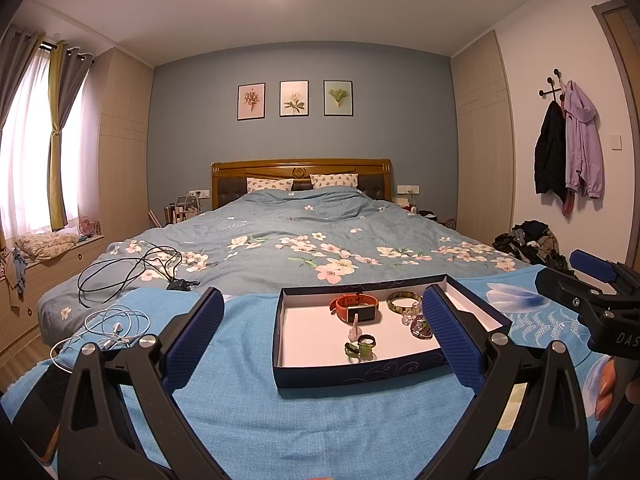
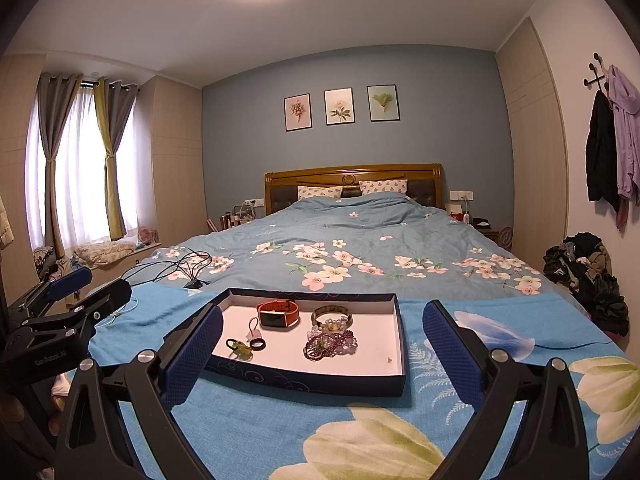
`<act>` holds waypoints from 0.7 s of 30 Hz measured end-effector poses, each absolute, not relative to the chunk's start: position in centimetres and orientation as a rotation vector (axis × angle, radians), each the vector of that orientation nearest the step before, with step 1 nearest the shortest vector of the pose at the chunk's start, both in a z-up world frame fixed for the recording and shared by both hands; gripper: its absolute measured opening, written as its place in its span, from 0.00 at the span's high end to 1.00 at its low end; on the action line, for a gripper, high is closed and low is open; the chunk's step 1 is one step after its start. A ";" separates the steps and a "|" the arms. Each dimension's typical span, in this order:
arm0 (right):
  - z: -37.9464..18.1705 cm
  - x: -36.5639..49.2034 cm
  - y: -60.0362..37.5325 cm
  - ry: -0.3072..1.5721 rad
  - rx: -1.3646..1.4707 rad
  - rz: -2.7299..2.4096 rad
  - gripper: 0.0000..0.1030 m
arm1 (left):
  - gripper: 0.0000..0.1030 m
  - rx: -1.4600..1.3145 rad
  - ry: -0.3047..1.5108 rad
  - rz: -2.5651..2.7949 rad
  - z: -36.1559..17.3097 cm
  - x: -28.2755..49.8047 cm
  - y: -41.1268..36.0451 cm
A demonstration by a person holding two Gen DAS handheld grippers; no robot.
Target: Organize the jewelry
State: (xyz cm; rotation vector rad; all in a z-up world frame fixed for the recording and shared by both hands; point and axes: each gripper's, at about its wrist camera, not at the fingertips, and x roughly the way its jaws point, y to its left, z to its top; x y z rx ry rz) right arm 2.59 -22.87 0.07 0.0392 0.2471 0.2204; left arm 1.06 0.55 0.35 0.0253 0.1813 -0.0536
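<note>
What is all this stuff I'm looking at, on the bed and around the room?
Shallow navy cardboard box with white inside: one, on the light blue blanket at the bed's foot.
Orange-strapped smartwatch: one, in the box, far side.
Greenish patterned bangle: one, right of the watch.
Purple beaded bracelets: a heap, count unclear, in front of the bangle.
Small black ring: one, near the box's left side.
Black cables: a tangle, on the floral duvet.
White earphones: one tangle, left of the box.
Framed flower prints: three, on the blue wall.
Jackets: black and lilac, on wall hooks.
Left gripper: blue pads, open.
Right gripper: blue pads, open.
</note>
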 end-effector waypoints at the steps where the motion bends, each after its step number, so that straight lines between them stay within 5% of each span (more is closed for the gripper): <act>1: 0.1 2.6 -22.9 0.245 0.039 0.220 0.06 | 0.05 0.026 0.182 -0.055 0.3 1.1 0.6; 21: 0.2 2.6 -22.7 0.249 0.041 0.220 0.06 | 0.05 0.027 0.187 -0.053 0.0 1.2 0.5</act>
